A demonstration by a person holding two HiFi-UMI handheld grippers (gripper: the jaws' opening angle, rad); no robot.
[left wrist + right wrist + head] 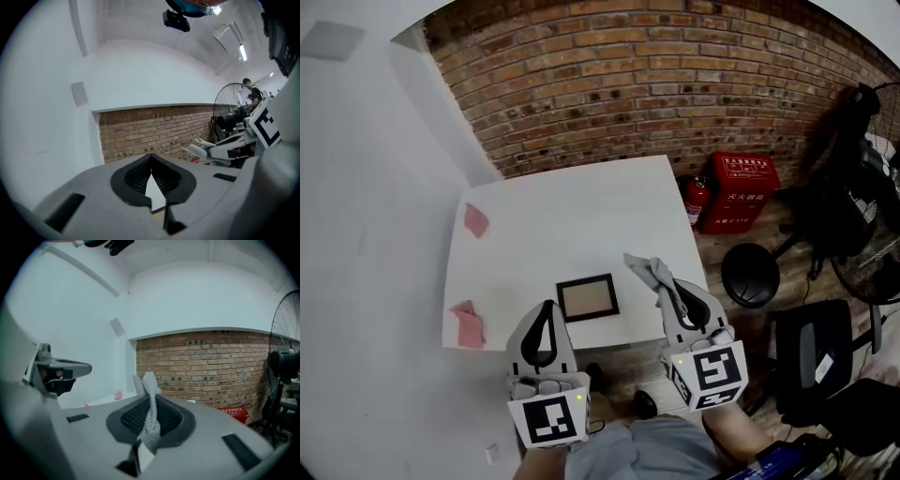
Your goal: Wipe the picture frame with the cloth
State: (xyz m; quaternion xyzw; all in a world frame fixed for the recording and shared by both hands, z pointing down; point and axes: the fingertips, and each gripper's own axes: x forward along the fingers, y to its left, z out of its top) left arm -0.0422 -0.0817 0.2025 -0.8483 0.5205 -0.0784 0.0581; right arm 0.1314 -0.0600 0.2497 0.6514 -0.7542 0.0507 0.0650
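Jaws of the left gripper [151, 159] are pressed together with nothing between them; those of the right gripper [150, 401] are clamped on a grey cloth [151, 420], whose loose end sticks up past the tips. In the head view both grippers hang at the bottom of the frame, by the near edge of the white tabletop [572, 225]. Between them, just below centre, the dark picture frame [587, 297] lies flat near that edge. Two pink scraps [475, 220] sit along the tabletop's left side. Beyond, across the top, runs a brick wall [628, 84], with a red fire-extinguisher box [741, 192] at its foot
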